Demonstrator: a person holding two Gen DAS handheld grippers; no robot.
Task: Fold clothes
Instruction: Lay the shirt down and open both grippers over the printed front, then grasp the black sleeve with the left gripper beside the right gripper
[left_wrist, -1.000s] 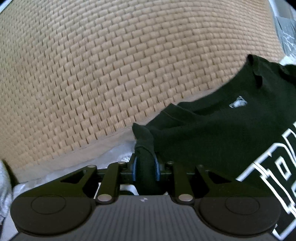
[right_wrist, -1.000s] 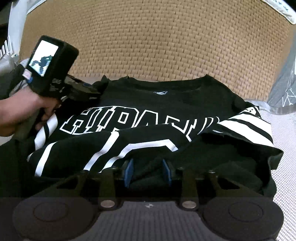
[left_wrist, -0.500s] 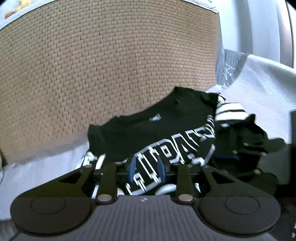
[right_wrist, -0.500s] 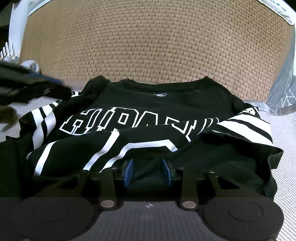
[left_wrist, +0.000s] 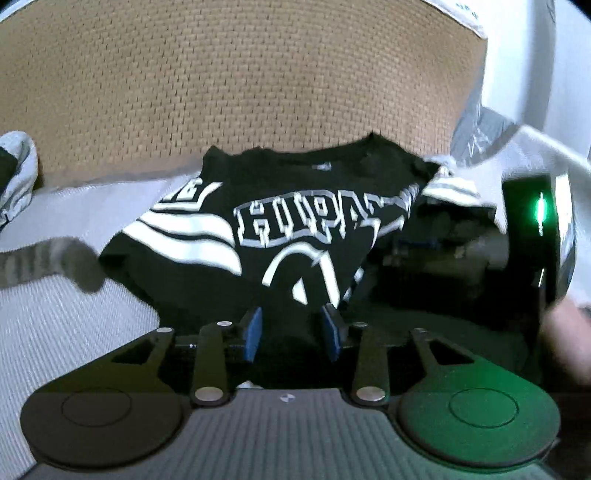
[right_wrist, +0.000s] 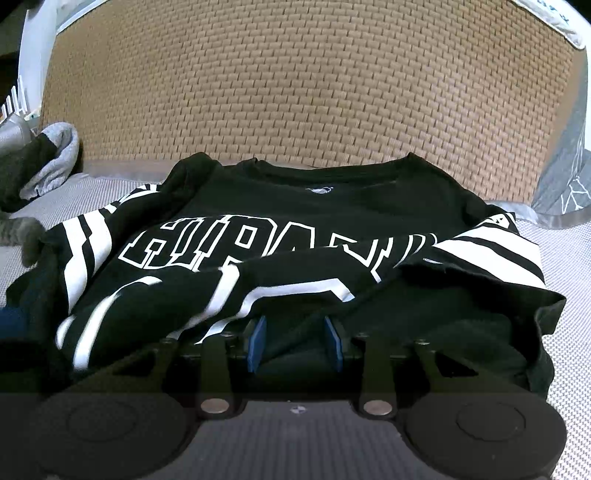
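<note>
On grey bedding, rumpled black lettered shirt (right_wrist: 332, 206)

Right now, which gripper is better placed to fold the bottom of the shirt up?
Right, probably. The right gripper has the shirt hem cloth between its open fingers. The left gripper is open at the shirt's edge; whether cloth lies between its fingers is unclear.

blurred: hand (left_wrist: 565, 332), perhaps gripping black device (left_wrist: 532, 236) | shirt (right_wrist: 295, 221) lettering partly folded under
</note>
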